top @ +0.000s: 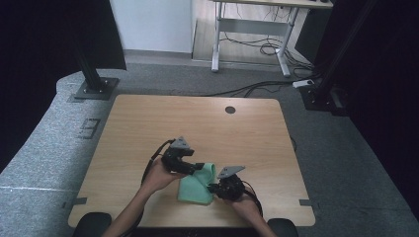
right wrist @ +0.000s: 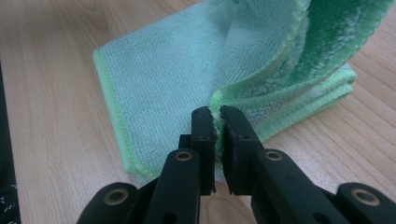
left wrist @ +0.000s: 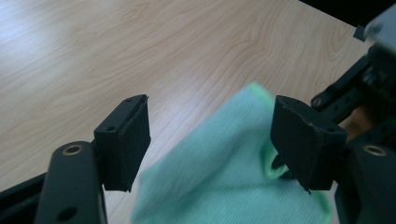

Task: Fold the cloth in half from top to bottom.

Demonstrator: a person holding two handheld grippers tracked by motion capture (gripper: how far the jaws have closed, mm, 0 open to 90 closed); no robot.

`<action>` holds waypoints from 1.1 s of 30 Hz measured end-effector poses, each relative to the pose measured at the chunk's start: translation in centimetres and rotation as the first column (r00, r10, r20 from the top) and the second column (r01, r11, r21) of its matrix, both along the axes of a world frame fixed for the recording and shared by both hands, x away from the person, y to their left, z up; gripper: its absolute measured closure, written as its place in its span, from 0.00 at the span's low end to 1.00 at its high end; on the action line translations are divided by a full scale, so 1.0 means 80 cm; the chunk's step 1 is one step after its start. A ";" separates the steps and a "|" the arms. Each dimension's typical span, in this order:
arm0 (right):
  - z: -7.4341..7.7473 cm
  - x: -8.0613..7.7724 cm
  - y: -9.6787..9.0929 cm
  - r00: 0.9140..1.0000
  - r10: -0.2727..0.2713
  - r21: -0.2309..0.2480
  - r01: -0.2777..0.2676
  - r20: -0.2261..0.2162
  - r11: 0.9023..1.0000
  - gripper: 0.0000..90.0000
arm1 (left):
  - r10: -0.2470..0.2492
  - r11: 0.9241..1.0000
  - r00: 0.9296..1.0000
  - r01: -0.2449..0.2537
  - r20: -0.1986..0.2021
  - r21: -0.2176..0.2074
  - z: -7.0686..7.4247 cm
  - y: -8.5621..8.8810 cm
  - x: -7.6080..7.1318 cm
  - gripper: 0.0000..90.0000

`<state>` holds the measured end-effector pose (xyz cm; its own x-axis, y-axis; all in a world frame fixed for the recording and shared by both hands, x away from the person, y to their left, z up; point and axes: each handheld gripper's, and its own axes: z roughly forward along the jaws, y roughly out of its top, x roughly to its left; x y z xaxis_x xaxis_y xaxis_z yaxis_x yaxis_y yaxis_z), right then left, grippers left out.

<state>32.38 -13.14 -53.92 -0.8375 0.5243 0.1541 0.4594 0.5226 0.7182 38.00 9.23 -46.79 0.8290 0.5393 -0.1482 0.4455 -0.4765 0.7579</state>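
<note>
- While the right gripper (right wrist: 217,122) pinches the green cloth's (top: 196,186) hem on the desk (top: 148,123), its jaws are clamped
- Left gripper (left wrist: 210,140): jaws apart, cloth between, ungripped
- Risk: an uneven lift pulls the hem free

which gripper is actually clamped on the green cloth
The right gripper: its jaws are pinched shut on a raised edge of the green cloth. The left gripper has its jaws spread apart, with the cloth beyond them, unpressed.

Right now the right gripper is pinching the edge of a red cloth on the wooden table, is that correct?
Not quite: the cloth is green, not red, as the right gripper view shows. The right gripper does pinch its edge, and it lies on the wooden table.
</note>
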 end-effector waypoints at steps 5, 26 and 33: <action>-0.001 0.000 -0.002 1.000 -0.004 0.015 0.004 -0.006 1.000 0.91 | -0.036 0.999 0.999 0.036 -0.037 0.004 0.005 -0.032 0.012 0.38; -0.003 -0.004 -0.010 0.999 -0.046 -0.015 0.046 0.011 0.999 0.81 | -0.062 0.995 0.995 0.068 -0.077 0.076 -0.010 0.015 -0.026 0.90; 0.001 -0.010 -0.012 0.999 -0.039 -0.017 0.039 0.025 0.999 0.80 | -0.053 0.994 0.995 0.062 -0.088 0.095 -0.022 0.035 -0.049 0.88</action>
